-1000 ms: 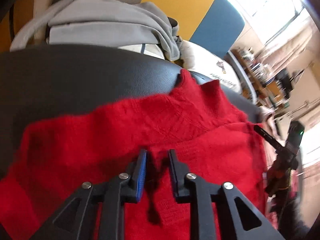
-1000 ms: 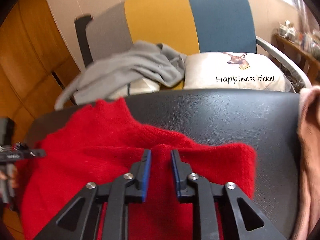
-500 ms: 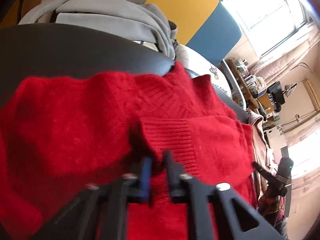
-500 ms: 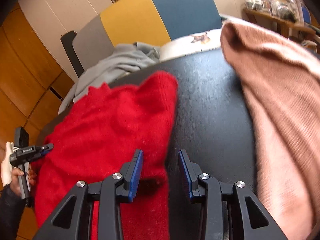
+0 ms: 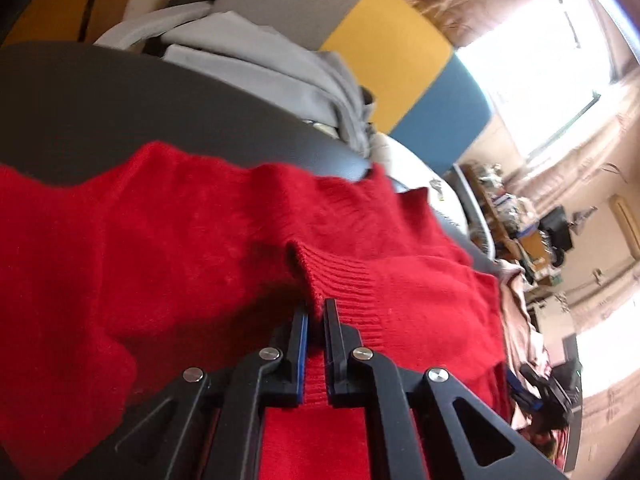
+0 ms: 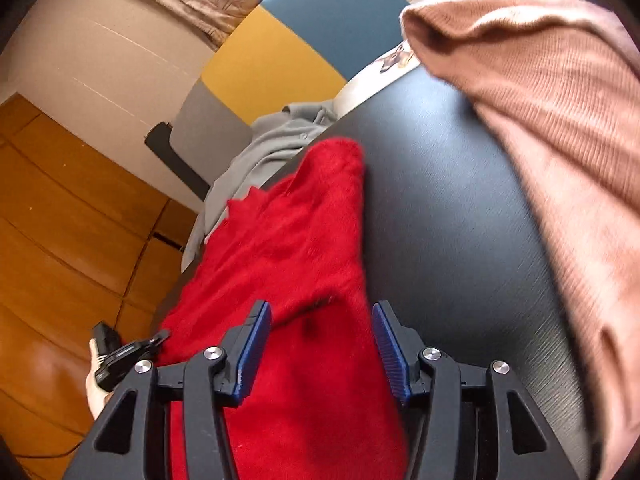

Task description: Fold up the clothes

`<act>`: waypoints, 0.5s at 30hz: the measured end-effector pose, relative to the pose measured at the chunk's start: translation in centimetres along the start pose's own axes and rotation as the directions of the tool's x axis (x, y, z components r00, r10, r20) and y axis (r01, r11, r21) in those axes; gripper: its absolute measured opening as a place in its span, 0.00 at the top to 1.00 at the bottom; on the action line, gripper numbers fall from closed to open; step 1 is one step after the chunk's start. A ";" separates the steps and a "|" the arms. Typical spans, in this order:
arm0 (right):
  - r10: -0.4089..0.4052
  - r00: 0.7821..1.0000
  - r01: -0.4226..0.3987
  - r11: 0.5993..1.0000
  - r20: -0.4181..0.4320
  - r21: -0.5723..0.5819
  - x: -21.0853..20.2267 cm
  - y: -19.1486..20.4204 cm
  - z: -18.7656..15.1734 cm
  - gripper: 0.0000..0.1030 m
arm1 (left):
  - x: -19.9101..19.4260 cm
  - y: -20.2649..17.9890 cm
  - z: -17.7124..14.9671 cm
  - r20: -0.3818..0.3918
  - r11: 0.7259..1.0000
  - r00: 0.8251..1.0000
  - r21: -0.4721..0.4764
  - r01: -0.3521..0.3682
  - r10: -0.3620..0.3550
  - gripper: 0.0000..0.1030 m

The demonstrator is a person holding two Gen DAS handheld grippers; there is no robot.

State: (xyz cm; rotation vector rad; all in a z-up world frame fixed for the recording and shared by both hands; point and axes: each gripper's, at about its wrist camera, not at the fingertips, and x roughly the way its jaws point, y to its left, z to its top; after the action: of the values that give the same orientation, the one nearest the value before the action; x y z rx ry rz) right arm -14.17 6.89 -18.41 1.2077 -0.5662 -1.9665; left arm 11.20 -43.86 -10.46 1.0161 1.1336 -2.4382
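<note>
Nearest to us in the left wrist view, the left gripper [image 5: 316, 312] has its jaws pinched almost together on the ribbed cuff [image 5: 340, 284] of the red sweater [image 5: 180, 240], with a fold of knit squeezed between the pads. We judge this ribbing the best place to hold: it is denser and less stretchy than the fuzzy body, so it should slip less and drag the sleeve along cleanly. The gripper points down at the cloth at a slant, its view rolled so the room beyond looks tilted.

In the right wrist view, the right gripper [image 6: 322, 340] hangs over the sweater's edge with its jaws opening. Red knit lies between the blue pads [image 6: 254, 344], but they stand clear of it on both sides, so nothing is held there. This gripper also looks downward and forward, along the length of the garment.

The sweater itself lies spread on the black padded surface [image 6: 448, 220]. We expect it to be light, soft and floppy (the fluffy nap will cling to itself a little, which helps a fold stay put), and it will sag wherever it is lifted by one point only.

Farther off to the right a pink ribbed garment [image 6: 552, 100] lies on the same surface. Beyond the far edge, a grey garment [image 5: 260, 52] is heaped on a yellow-and-blue chair [image 5: 400, 60].
</note>
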 end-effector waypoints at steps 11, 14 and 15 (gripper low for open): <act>-0.077 0.995 0.090 0.973 0.067 -0.213 5.7 6.2 4.7 0.39 | 1.3 -1.5 -0.8 -0.041 0.997 0.999 0.064 0.037 -0.034 0.94; -0.136 0.988 0.151 0.953 0.072 -0.262 8.1 6.6 6.8 0.39 | 0.9 -1.2 -1.0 -0.024 0.997 1.000 0.069 -0.018 0.019 0.94; -0.174 0.982 0.188 0.944 0.075 -0.272 9.0 6.5 7.3 0.39 | 0.7 -1.1 -1.2 -0.021 0.996 0.999 0.079 -0.040 0.041 0.95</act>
State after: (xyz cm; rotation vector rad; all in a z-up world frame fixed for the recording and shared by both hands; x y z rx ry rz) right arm -20.75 -4.23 -15.62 1.0665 -0.1960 -2.1505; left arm 10.73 -42.23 -10.90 1.0814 1.0216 -2.4625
